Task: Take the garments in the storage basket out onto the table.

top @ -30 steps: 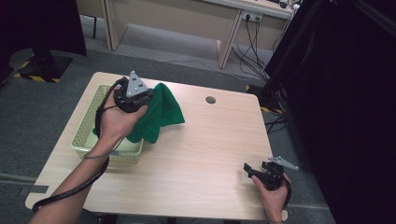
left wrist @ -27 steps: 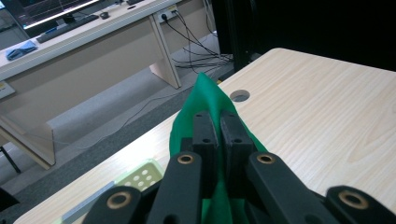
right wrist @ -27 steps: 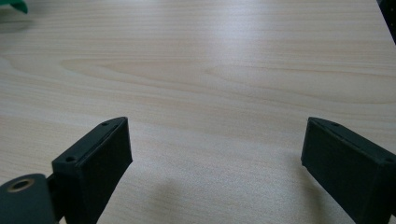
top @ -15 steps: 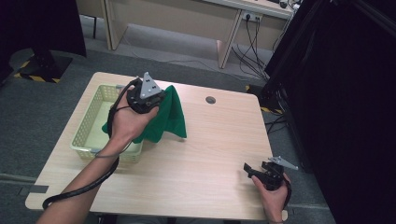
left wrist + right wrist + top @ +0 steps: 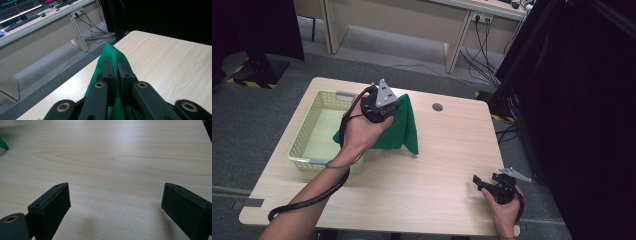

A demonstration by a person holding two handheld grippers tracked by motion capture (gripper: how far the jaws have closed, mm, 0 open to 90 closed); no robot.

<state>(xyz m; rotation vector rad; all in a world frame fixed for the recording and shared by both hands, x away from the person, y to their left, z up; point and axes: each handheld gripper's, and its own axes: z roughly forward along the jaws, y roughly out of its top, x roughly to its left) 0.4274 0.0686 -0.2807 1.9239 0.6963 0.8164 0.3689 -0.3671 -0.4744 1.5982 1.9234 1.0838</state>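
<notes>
Pinching green cloth (image 5: 107,53) btwn left gripper (image 5: 117,68) fingers, held above table; right gripper (image 5: 115,202) fingers wide, empty.

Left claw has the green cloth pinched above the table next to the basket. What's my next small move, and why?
Probably carry the green cloth a little farther over the bare table and lower it. The left claw is shut on its top fold, its lower edge hangs beside the basket, and the right claw waits open, low over the wood.
</notes>
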